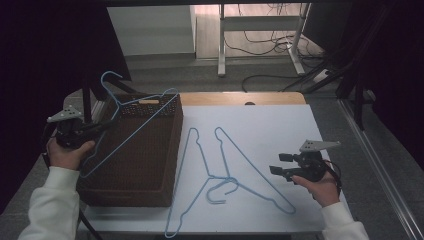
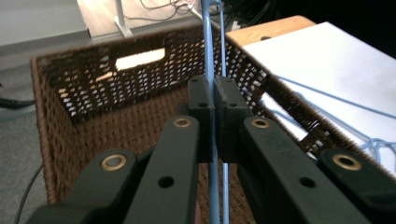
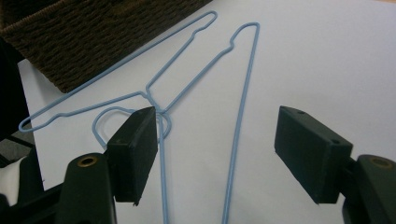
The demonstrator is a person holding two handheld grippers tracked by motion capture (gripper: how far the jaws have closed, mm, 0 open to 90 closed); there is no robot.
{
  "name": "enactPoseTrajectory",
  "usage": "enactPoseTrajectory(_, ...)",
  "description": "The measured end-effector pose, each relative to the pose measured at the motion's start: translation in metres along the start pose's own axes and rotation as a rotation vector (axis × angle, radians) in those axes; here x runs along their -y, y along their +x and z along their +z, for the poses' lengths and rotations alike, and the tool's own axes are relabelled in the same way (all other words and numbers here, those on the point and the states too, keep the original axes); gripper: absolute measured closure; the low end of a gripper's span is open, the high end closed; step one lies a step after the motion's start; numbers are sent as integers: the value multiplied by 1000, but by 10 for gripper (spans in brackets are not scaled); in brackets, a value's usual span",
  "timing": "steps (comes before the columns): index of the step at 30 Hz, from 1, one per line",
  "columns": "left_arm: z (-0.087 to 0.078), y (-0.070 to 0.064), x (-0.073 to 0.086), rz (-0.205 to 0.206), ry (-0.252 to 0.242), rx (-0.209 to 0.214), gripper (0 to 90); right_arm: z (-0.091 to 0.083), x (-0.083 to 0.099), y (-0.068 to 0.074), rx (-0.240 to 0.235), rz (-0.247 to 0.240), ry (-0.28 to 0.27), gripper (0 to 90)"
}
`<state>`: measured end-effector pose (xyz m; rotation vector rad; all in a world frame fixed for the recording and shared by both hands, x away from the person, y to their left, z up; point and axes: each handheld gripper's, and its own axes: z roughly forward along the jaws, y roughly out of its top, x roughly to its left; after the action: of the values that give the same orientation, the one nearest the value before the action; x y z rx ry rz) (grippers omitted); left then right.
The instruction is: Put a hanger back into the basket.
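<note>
wire hangers [image 1: 235, 170] on table: light blue, plain, both same shade. third hanger [image 1: 131, 107] over basket: same light blue. basket [image 1: 145, 155]: dark brown wicker, tight woven pattern, open lattice weave near rim, pale handle cutout glowing through in left gripper view. table top [image 1: 280, 130]: white sheet, tan wood edge at far end. left gripper [image 1: 102, 126] and right gripper [image 1: 276, 165]: matte black, brass-coloured rivets, grey plates on top. sleeves [image 1: 52, 207]: white. floor: grey.
</note>
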<state>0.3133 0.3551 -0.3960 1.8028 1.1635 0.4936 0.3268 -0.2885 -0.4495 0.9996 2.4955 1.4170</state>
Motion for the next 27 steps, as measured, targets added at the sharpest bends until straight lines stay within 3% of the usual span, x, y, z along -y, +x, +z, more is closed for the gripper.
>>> enactPoseTrajectory(12, 23, 9, 20, -34, 58, 10, 869, 1, 1, 0, 4, 5, 8, 293)
enactPoseTrajectory(16, 34, 13, 28, -36, 129, -16, 866, 1, 1, -1, 6, 4, 6, 293)
enactPoseTrajectory(18, 38, 16, 31, -51, 138, -30, 858, 0, 1, -1, 5, 7, 6, 293)
enactPoseTrajectory(19, 39, 17, 33, -68, 135, -50, 819, 0, 1, -1, 6, 6, 6, 293)
enactPoseTrajectory(21, 39, 16, 34, -50, 142, -166, 543, 0, 1, -1, 5, 5, 7, 293)
enactPoseTrajectory(22, 38, 15, 33, -40, 134, -185, 480, 0, 1, -1, 4, 5, 8, 293)
enactPoseTrajectory(25, 31, 6, 28, -12, 94, -200, 339, 1, 1, -1, 4, 3, 8, 292)
enactPoseTrajectory(27, 26, -5, 25, 12, 72, -179, 303, 1, 1, -1, 4, 6, 9, 292)
